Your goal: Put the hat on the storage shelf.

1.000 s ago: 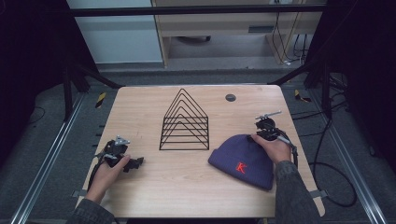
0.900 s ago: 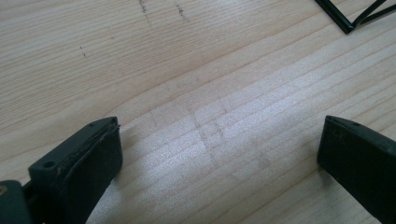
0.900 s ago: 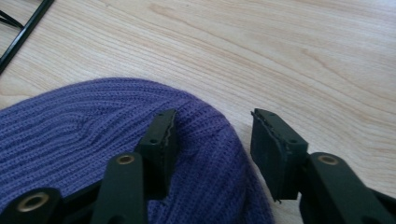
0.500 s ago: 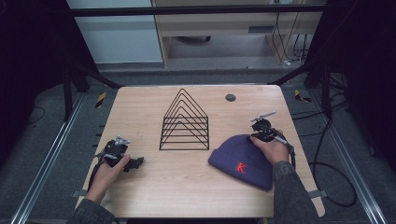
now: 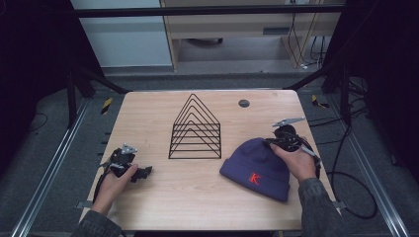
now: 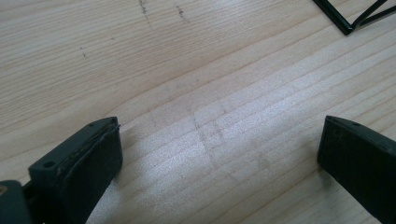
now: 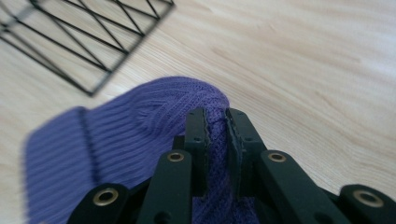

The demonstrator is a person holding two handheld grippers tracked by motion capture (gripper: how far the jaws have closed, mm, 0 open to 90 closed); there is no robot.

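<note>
Since the earlier high view, our right gripper [image 5: 276,141] has crept a little up the frame at the crown end of the purple ribbed knit beanie with a red letter K [image 5: 257,168], and its jaws have just been closing on the knit. In the right gripper view they now stand narrow, pinching a fold of the beanie [image 7: 140,135] between the pads [image 7: 201,135], the cloth bunched up at the right gripper [image 7: 215,122].

The beanie lies at the lower right of the pale wooden table [image 5: 197,197] in the high view, its crown end under our right hand [image 5: 296,160]. The black wire rack of nested triangles [image 5: 195,129] stands in the middle, just left of the beanie and apart from it.

Our left gripper [image 5: 143,173] rests at the lower left under our left hand [image 5: 116,180]. In the left gripper view the left gripper [image 6: 219,154] has its jaws wide apart over bare wood, holding nothing.
</note>
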